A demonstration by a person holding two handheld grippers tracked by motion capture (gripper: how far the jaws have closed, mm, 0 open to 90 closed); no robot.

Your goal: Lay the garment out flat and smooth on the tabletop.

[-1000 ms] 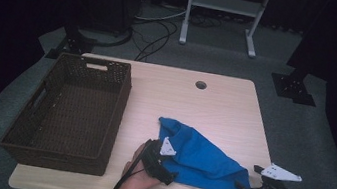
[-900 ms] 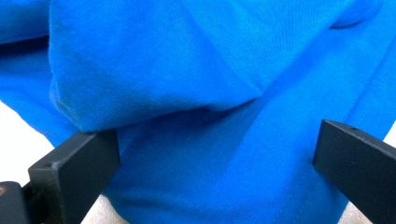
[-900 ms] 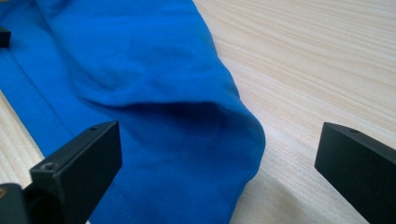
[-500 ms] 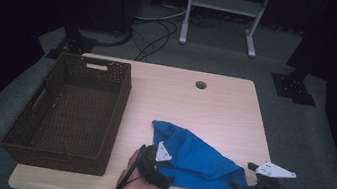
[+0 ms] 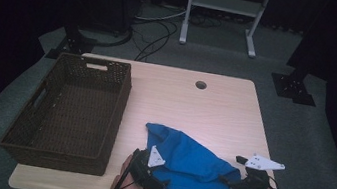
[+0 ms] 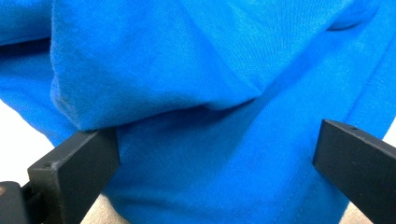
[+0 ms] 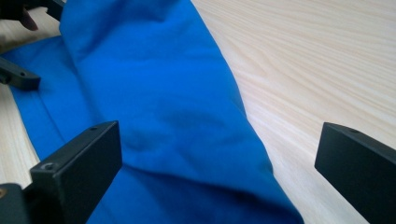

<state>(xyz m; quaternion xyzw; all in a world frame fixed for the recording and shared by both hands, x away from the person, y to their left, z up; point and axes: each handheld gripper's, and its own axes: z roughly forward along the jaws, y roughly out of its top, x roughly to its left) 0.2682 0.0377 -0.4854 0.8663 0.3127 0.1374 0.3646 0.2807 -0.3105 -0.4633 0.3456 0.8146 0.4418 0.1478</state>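
Blue cloth (image 5: 187,160), bunched at the near edge of the surface (image 5: 205,105) beside a basket (image 5: 70,110), is flanked by left gripper (image 5: 159,184) and right gripper (image 5: 227,182), both spread apart; only one layer may be pinched.

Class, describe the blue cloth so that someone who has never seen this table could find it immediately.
Start at the light wooden table. A dark wicker basket fills its left side; right of it, by the near edge, lies the blue cloth. It is the one soft, bright, crumpled thing.
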